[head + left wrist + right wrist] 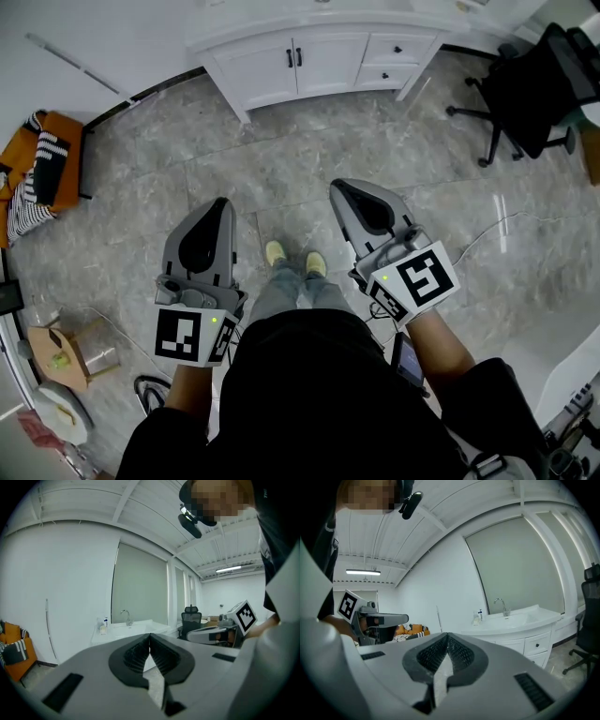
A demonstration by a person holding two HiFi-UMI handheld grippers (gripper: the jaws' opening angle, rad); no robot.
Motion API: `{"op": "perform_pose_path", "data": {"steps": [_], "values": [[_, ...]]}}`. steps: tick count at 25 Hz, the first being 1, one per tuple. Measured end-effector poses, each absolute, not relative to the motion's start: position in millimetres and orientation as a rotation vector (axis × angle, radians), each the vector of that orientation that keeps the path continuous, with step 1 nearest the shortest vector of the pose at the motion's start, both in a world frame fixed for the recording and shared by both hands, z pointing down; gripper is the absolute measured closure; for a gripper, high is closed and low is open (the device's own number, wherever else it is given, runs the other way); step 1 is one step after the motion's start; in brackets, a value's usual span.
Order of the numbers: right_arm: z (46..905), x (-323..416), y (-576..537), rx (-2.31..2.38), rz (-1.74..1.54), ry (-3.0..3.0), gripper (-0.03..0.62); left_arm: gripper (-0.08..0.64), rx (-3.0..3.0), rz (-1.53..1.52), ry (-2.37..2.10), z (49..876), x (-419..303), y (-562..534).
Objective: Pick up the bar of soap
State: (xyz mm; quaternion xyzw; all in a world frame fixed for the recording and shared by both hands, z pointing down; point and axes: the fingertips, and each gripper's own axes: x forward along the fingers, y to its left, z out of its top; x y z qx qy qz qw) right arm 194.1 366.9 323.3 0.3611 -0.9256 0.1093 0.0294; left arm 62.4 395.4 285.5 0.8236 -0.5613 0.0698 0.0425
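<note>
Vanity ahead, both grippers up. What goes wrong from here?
The left gripper and right gripper are both shut; unopened, either could just knock the soap. A cable lies on the floor beside the way to the vanity: trip risk. Things by the faucet are too small to identify.

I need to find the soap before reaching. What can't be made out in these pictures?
Bar of soap: not recognisable in any view.
Vanity top: head view, mostly cut off by the upper edge.
Small items beside the faucet: both gripper views, too small to name.
Sink basin inside: right gripper view, hidden by its own rim.
</note>
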Motion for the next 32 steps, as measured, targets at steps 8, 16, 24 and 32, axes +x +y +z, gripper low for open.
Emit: {"op": "perform_pose_path", "data": {"steps": [8, 16, 24, 32], "values": [[318.6, 185.6, 364.1, 1.131, 0.308, -2.856, 0.586, 0.549, 2.544, 0.187, -1.682, 289.4, 56.8, 390.3], [321.2, 152.7, 347.7, 1.097, 0.292, -2.833, 0.586, 0.549, 2.535, 0.15, -1.674, 296.6, 28.1, 373.1], [315.2, 97.5, 306.7, 1.051, 0.261, -2.825, 0.586, 0.549, 2.517, 0.105, -1.69, 293.5, -23.1, 331.0], [314.5, 47.0, 275.8, 1.018, 0.228, -2.79, 0.586, 0.549, 2.483, 0.042, -1.709, 296.4, -75.5, 300.8]]}}
